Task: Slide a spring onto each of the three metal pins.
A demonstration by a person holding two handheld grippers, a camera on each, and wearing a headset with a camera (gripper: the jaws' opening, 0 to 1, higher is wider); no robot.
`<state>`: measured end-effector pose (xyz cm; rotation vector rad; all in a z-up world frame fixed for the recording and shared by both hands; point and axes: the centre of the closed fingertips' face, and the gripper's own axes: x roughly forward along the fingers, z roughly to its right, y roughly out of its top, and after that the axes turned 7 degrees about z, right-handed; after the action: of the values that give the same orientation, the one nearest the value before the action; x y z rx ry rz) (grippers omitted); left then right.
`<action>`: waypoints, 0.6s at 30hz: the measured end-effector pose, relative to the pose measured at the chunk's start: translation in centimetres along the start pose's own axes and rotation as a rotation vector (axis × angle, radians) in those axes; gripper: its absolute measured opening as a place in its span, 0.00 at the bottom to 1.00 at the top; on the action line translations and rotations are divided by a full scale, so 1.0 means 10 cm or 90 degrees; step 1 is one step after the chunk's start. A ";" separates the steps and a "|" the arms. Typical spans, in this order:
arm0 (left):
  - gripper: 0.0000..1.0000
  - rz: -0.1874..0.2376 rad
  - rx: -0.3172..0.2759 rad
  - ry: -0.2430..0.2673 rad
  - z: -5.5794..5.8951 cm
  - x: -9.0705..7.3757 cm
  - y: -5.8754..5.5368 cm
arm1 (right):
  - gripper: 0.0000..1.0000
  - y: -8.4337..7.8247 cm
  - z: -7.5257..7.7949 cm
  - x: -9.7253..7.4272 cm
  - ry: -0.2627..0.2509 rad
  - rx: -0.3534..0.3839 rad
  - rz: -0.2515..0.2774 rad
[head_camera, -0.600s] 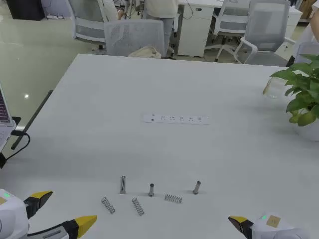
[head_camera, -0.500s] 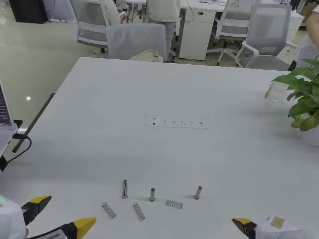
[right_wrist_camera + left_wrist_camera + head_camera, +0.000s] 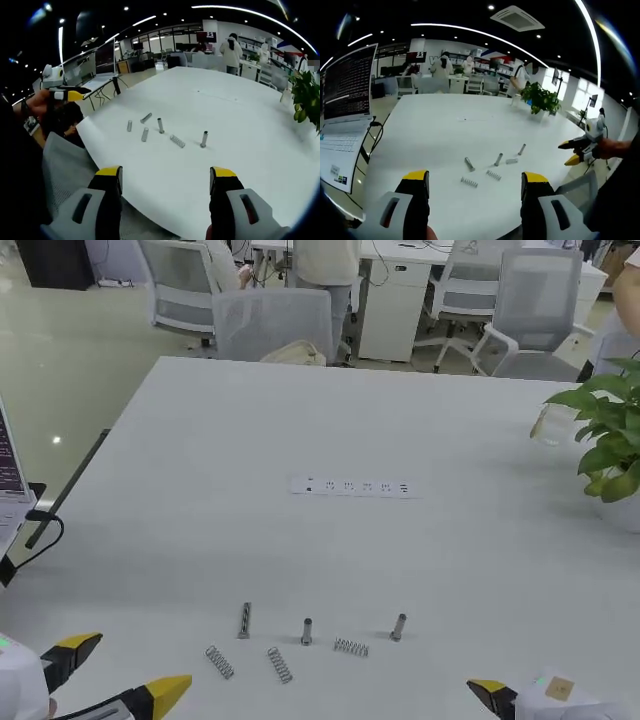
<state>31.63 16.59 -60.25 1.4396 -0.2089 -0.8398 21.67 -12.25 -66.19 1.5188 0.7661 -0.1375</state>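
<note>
Shows a white surface [image 3: 400, 420] with three metal pins in a row near its front edge: left pin [image 3: 244, 620] lying down, middle pin [image 3: 306, 631] and right pin [image 3: 398, 626] standing. Shows three springs lying loose beside them: left spring [image 3: 219, 661], middle spring [image 3: 279, 664], and right spring [image 3: 350, 647] between the two standing pins. Holds left claw [image 3: 475, 176] and right claw [image 3: 166, 172] wide apart and empty, near the front edge, apart from the parts.

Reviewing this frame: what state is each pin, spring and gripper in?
Left pin: lying on its side, no spring on it.
Middle pin: upright, no spring on it.
Right pin: upright, no spring on it.
Left spring: lying loose.
Middle spring: lying loose.
Right spring: lying loose.
Left gripper: open, empty.
Right gripper: open, empty.
</note>
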 end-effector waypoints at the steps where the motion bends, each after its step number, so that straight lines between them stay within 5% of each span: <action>1: 0.72 -0.001 0.000 0.000 0.00 0.00 0.00 | 0.70 -0.01 0.00 0.00 0.000 -0.002 -0.001; 18: 0.71 0.000 -0.004 0.004 -0.04 -0.09 -0.06 | 0.70 -0.04 -0.05 -0.02 0.001 -0.003 -0.003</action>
<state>31.06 17.49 -60.53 1.4364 -0.2002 -0.8353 21.14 -11.88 -66.33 1.5136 0.7699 -0.1380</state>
